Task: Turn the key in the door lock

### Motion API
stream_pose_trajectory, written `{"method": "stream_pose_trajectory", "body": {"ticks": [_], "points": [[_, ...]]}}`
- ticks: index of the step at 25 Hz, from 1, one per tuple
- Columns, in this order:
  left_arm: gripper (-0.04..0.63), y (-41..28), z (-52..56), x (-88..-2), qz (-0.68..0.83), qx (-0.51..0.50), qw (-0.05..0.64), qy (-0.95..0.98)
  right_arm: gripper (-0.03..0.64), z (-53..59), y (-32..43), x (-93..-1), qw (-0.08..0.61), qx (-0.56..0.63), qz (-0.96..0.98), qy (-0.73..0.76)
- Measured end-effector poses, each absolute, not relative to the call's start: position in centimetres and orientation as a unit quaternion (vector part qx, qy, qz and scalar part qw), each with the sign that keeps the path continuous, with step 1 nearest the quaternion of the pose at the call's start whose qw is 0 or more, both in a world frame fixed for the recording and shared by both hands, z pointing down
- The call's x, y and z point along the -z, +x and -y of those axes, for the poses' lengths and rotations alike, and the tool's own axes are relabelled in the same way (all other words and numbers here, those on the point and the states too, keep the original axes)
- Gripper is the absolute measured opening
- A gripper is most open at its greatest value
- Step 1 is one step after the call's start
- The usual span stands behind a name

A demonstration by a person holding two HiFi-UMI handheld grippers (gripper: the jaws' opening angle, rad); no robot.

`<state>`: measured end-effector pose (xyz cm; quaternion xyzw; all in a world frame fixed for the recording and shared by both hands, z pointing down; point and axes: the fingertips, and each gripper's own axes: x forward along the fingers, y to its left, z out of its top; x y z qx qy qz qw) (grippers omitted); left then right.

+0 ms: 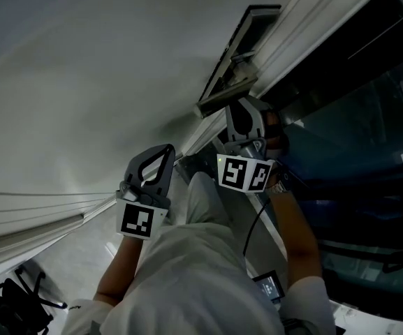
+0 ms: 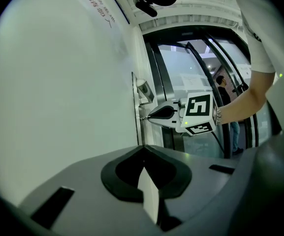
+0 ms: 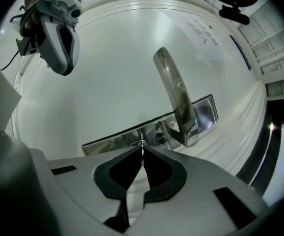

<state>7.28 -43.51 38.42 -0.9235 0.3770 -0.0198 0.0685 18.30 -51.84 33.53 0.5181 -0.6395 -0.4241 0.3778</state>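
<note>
Key sits in the cylinder of the lock plate, a polished metal strip on the white door. R gripper is right at it: jaws pinched together on the key's thin blade-like head, tips almost touching the cylinder face. Lever handle is on the same plate, just beside the keyhole, and slants away across the door in the right gripper view.

L gripper has its jaws together w/ nothing between them. It is held off the lock, near the door face but not touching it. It looks along the door twd the R gripper, whose marker cube shows w/ a small green light lit on the body below it. In head view the L gripper is lower left of the R one, both held out in front of the person's light-coloured shirt.

Beyond the door edge are dark-framed glass panels. A cable hangs from the R gripper down along the forearm. Small lettering on the door up high is too small to read.
</note>
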Motion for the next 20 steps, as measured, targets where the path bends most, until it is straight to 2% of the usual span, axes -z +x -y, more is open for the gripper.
{"method": "stream_pose_trajectory", "body": {"ticks": [5, 20], "points": [[0.003, 6.9, 43.7, -38.3, -0.382, 0.018, 0.073, -0.921, 0.015, 52.2, 18.5, -33.1, 0.308, 0.309, 0.707, 0.557], [0.003, 6.3, 43.5, -38.2, -0.385, 0.021, 0.076, -0.92, 0.012, 52.7, 19.8, -32.6, -0.016, -0.136, 0.823, 0.551]]}}
